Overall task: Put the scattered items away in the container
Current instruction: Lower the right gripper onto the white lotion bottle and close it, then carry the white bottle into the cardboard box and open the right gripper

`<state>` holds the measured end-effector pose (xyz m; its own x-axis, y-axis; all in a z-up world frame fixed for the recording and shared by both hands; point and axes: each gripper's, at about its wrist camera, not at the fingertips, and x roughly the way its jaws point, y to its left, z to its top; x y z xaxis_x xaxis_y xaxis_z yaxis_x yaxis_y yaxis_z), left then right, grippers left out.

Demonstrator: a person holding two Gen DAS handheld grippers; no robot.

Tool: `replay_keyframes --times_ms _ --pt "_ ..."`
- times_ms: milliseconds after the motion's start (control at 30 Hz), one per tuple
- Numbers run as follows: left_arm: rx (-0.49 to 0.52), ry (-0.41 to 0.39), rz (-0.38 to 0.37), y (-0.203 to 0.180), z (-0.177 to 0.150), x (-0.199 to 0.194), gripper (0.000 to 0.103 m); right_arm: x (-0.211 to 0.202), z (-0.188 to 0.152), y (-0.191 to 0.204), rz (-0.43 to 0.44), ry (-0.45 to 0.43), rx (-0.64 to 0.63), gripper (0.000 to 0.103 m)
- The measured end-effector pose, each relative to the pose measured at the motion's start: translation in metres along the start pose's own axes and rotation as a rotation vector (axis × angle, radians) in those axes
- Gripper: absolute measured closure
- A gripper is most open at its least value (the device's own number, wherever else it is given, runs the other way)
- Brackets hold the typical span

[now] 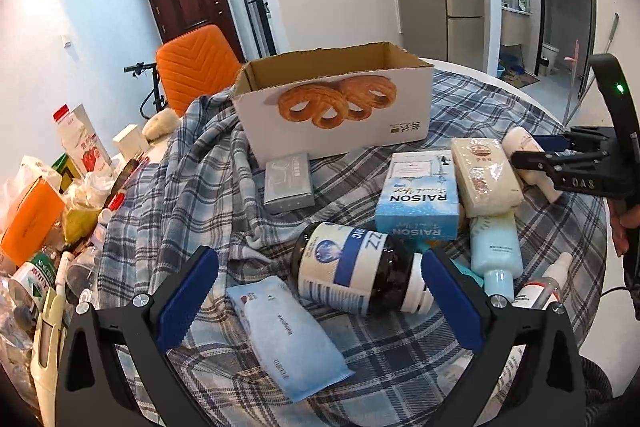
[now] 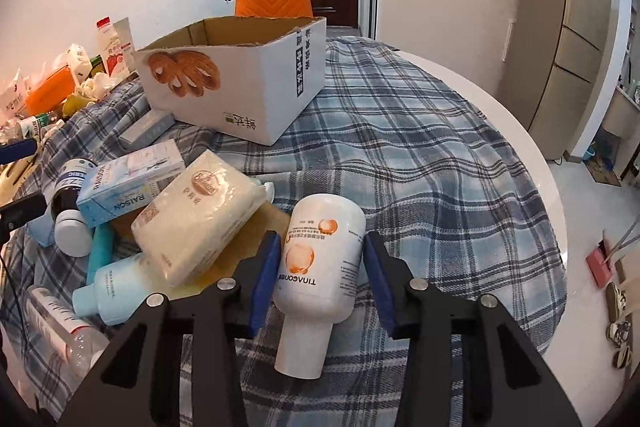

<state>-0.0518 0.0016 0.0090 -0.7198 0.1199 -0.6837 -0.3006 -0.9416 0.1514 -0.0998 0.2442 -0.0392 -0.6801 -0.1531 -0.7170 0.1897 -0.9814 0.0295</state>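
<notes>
An open cardboard box with a pastry print stands on the plaid cloth. In the right wrist view a white bottle with orange print lies on the cloth, and my right gripper is shut on it, both blue pads against its sides. The left wrist view shows that same right gripper on the white bottle at the far right. My left gripper stands open, wide, over a dark pill bottle and a pale blue pouch, pressing neither.
Scattered beside the box are a blue RAISON carton, a cream packet, a grey box and a light blue bottle. Clutter crowds the left table edge. An orange chair stands behind.
</notes>
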Motion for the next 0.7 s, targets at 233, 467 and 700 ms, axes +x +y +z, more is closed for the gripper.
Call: replay_keyframes --times_ms 233,467,700 --pt "-0.035 -0.04 -0.055 0.002 0.005 -0.011 0.0 -0.008 -0.006 0.002 -0.043 0.004 -0.041 0.062" --pt "-0.028 -0.061 -0.056 -0.003 0.011 -0.016 0.0 0.007 -0.02 -0.003 -0.016 0.026 0.002 0.062" --pt "0.006 -0.047 -0.046 -0.008 0.007 -0.014 0.0 -0.008 -0.017 0.003 -0.006 -0.018 -0.025 0.065"
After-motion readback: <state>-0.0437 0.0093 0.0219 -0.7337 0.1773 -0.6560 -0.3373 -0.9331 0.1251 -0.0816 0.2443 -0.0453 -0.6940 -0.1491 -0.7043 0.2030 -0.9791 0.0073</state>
